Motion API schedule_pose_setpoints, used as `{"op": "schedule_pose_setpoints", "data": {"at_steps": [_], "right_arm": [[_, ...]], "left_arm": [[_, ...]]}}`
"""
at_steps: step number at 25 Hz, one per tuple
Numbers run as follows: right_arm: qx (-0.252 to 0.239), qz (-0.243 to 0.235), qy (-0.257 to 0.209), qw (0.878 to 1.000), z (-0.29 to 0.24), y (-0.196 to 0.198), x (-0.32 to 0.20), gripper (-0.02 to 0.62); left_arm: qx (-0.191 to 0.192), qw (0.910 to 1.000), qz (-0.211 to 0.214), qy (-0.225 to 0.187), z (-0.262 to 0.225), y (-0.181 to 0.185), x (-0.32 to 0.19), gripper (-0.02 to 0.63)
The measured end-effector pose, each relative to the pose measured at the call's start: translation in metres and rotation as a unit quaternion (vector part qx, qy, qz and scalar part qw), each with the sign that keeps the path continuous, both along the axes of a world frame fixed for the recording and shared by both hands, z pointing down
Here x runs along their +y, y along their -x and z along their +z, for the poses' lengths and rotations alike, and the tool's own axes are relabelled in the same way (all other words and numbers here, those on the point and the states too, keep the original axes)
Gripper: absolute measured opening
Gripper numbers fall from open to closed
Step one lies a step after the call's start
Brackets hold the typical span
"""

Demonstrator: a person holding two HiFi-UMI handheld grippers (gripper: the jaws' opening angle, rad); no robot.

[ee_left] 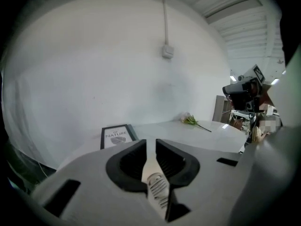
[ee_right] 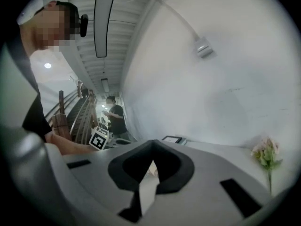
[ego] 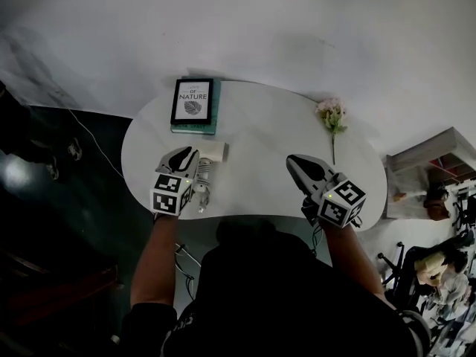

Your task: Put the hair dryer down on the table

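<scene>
The white hair dryer [ego: 210, 155] lies flat on the white table [ego: 260, 132], handle towards me. My left gripper [ego: 181, 157] hovers just left of it and slightly above. Its jaws stand a narrow gap apart and grip nothing. In the left gripper view [ee_left: 150, 145], a ribbed white part of the dryer [ee_left: 157, 185] shows through that gap and runs off under the right jaw. My right gripper [ego: 299, 163] floats over the table's right half, well away from the dryer. In the right gripper view [ee_right: 153, 161] its tips meet, with nothing between them.
A framed "Nature" print on a teal book [ego: 193, 104] lies at the back left of the table. A pale flower stem [ego: 332, 116] lies at the back right. A white wall rises behind. Right of the table is a shelf unit [ego: 431, 162]; left of it is dark floor with a cable [ego: 93, 143].
</scene>
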State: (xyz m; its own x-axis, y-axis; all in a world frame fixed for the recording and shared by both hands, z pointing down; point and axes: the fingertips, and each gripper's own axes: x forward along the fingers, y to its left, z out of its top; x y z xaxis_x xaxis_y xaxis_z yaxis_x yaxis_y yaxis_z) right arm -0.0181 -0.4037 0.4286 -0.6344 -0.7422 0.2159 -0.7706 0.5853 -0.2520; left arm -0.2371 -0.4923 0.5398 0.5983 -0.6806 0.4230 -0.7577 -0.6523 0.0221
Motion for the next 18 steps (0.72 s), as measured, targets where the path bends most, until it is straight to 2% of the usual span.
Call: {"op": "schedule_pose_setpoints", "data": {"at_steps": [1, 3, 8, 14, 18], "right_arm": [[-0.002, 0.001, -0.004, 1.0, -0.003, -0.002, 0.0, 0.006], [-0.004, 0.002, -0.013, 1.0, -0.01, -0.006, 0.0, 0.006], [-0.007, 0.007, -0.046, 0.999, -0.029, -0.029, 0.002, 0.006], [-0.015, 0.014, -0.088, 0.996, -0.056, -0.079, 0.018, 0.005], [-0.03, 0.015, -0.107, 0.994, -0.068, -0.103, 0.023, 0.005]], "left_arm": [[0.003, 0.9999, -0.003, -0.011, -0.009, 0.001, 0.0, 0.043], [0.011, 0.9995, -0.009, -0.029, -0.024, 0.001, 0.002, 0.018], [0.041, 0.9973, -0.028, -0.054, -0.059, -0.01, 0.011, 0.009], [0.091, 0.9912, -0.066, -0.07, -0.099, -0.042, 0.033, 0.008], [0.101, 0.9863, -0.097, -0.087, -0.122, -0.058, 0.047, 0.006]]}}
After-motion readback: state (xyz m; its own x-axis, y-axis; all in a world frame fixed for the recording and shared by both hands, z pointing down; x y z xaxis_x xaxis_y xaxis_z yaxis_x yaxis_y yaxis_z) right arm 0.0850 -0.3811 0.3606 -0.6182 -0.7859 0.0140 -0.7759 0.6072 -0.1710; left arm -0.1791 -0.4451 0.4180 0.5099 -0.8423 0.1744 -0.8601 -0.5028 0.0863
